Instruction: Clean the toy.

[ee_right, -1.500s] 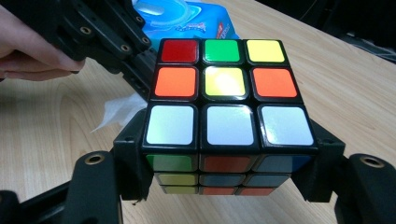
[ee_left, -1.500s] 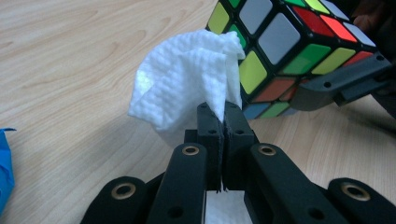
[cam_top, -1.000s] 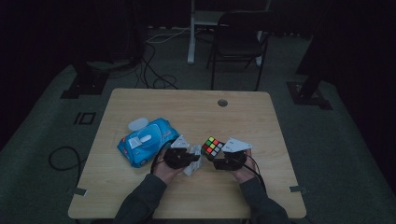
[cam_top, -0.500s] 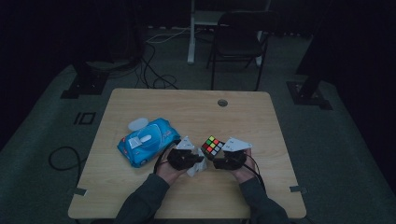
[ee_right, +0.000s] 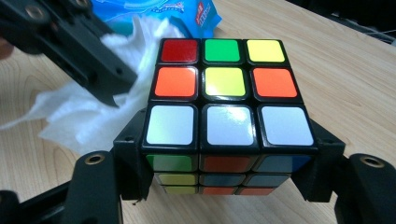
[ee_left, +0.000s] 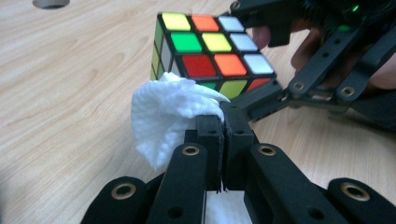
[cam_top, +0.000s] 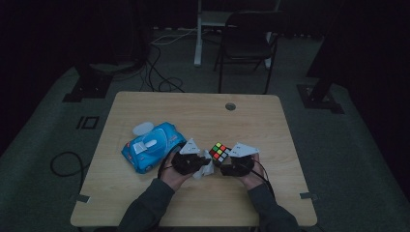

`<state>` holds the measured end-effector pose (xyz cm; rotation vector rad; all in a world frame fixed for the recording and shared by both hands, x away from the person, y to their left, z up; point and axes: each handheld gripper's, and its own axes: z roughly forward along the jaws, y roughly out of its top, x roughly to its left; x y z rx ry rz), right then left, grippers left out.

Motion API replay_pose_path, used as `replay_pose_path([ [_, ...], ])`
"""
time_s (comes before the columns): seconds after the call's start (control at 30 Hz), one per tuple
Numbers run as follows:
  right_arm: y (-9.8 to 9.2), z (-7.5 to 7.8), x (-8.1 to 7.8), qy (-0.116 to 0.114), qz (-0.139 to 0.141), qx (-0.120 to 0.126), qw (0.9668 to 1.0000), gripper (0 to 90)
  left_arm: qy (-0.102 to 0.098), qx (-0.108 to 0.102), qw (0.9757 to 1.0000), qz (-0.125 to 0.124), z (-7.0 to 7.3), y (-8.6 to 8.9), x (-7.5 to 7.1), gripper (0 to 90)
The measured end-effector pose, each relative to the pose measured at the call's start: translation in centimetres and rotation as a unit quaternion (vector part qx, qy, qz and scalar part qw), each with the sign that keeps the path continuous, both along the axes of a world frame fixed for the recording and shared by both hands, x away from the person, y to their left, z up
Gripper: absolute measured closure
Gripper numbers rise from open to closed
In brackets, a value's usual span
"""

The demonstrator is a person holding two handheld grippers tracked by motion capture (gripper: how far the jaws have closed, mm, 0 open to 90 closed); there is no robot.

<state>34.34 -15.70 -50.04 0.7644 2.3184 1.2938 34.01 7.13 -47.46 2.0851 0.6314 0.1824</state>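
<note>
I am wiping the puzzle cube (ee_right: 223, 100), gripped just above the worktop (cam_top: 145, 104) in my right tool (ee_right: 224, 172), with a white wipe (ee_left: 163, 116) pinched in my left tool (ee_left: 222, 133); next I judge the wipe needs pressing across another face.

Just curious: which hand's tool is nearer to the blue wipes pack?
Left. The left tool, pinching a white wipe, sits just right of the blue wipes pack; the right tool, gripping the cube, is farther right.
</note>
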Motion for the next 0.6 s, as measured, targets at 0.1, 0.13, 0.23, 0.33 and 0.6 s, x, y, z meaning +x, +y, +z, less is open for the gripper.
replay_pose_path([
  [0.1,0.03,-0.1,0.01,0.003,0.001,-0.001,1.0,34.7,-0.006,0.0,1.0,-0.002,0.4,0.05,-0.16,88.7],
  [0.13,0.05,-0.14,0.02,0.003,0.002,-0.002,1.0,34.7,-0.007,-0.001,1.0,-0.002,0.49,0.04,-0.2,88.7],
  [0.23,0.11,-0.19,0.02,0.004,0.004,-0.003,1.0,34.7,-0.009,-0.006,0.9999,-0.004,0.73,-0.02,-0.35,88.7],
  [0.33,0.34,-0.32,-0.04,0.006,0.007,-0.008,0.9999,34.7,-0.012,-0.007,0.9998,-0.013,1.03,-0.3,-0.64,88.7],
  [0.6,0.4,-0.35,-0.07,0.004,0.007,-0.014,0.9999,34.7,-0.011,-0.005,0.9999,-0.011,0.68,-0.27,-0.45,88.7],
])
